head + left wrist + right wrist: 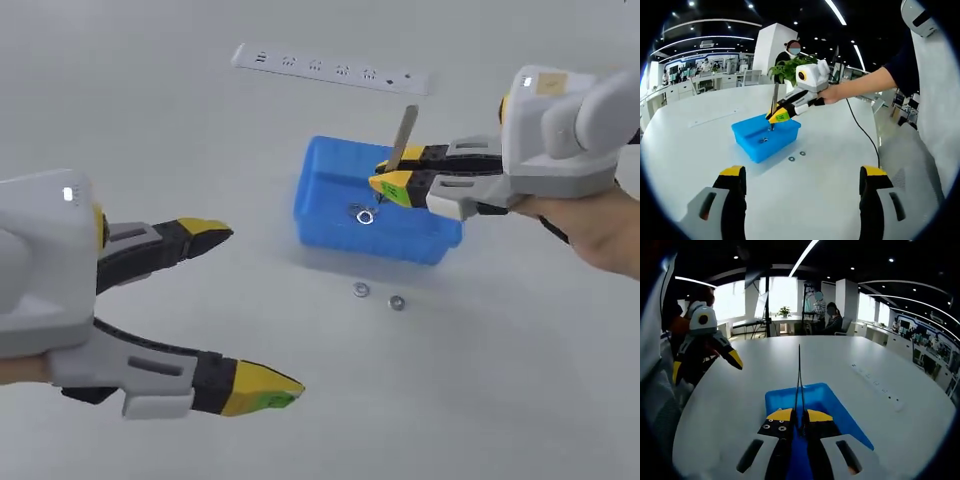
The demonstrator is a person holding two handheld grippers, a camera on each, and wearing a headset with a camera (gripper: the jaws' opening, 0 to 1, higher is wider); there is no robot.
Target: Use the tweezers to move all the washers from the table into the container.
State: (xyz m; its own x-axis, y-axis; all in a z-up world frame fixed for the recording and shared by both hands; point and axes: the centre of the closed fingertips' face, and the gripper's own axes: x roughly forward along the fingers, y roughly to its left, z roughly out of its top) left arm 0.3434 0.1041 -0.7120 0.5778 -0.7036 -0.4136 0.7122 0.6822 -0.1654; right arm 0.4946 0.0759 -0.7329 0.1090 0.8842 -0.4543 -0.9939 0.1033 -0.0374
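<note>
Centre right, the right gripper (385, 178) has its fingers clamped on the tweezers (405, 135) over the bin (320, 215), which holds one washer (364, 215). Two washers (361, 290) lie on the desk (150, 130) just below. The left gripper (262, 308), lower left, gapes wide and empty.

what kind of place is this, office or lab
Most likely an open-plan office or showroom: a big white table, rows of desks behind it, long ceiling strip lights and a potted plant.
</note>
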